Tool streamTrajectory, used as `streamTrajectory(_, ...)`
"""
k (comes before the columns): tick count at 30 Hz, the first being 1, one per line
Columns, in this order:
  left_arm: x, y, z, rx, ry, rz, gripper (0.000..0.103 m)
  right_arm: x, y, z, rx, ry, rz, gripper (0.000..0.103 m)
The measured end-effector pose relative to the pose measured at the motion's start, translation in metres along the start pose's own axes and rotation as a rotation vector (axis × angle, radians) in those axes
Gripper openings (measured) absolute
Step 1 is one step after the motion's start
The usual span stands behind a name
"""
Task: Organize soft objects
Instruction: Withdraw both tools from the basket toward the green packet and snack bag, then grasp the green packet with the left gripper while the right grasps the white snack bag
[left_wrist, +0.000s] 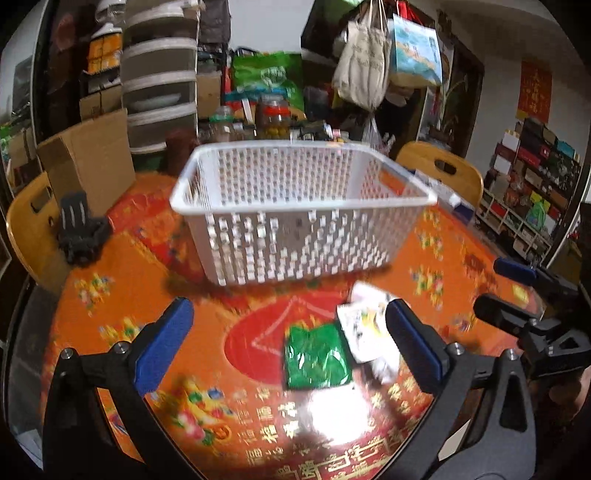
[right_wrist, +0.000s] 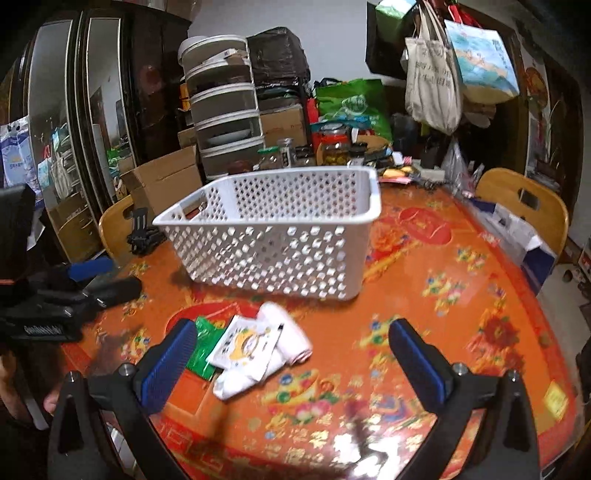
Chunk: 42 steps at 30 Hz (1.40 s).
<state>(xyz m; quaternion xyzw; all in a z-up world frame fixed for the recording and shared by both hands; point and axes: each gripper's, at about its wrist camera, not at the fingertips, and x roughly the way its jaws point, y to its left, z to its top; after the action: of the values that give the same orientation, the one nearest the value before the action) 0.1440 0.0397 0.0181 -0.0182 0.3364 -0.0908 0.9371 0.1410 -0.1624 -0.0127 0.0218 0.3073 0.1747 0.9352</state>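
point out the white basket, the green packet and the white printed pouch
white basket (left_wrist: 295, 236), left wrist view, front perforated wall
green packet (left_wrist: 316, 356), left wrist view, middle of its foil face
white printed pouch (right_wrist: 245, 345), right wrist view, printed front

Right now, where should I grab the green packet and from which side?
Take the green packet by its near free edge, coming from the left with the left gripper, whose jaws stand open above it. The packet lies flat on the table, and its right edge is tucked under the white packet, so that side looks blocked. A low, shallow pinch probably works best.
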Motion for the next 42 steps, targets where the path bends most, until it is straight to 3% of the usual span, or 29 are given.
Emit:
streamTrajectory(9,0.053,-0.007,-0.044,0.017,0.118,-0.020,0.103,0.038,0.010,-0.036,0.016,0.080,0.070,0.079)
streamTrajectory(21,0.097,-0.016,-0.055,0.053,0.205,-0.015,0.102,0.049,0.005,-0.042,0.047,0.096,0.085,0.079)
streamTrajectory(25,0.102,-0.018,-0.055,0.058,0.218,-0.009,0.098,0.052,0.014,-0.041,0.028,0.094,0.108,0.079)
streamTrajectory(35,0.105,-0.019,-0.056,0.072,0.204,0.004,0.064,0.072,0.036,-0.035,-0.014,0.123,0.099,0.079)
streamTrajectory(42,0.100,-0.012,-0.057,0.056,0.197,0.011,0.060,0.089,0.050,-0.029,-0.046,0.157,0.088,0.079)
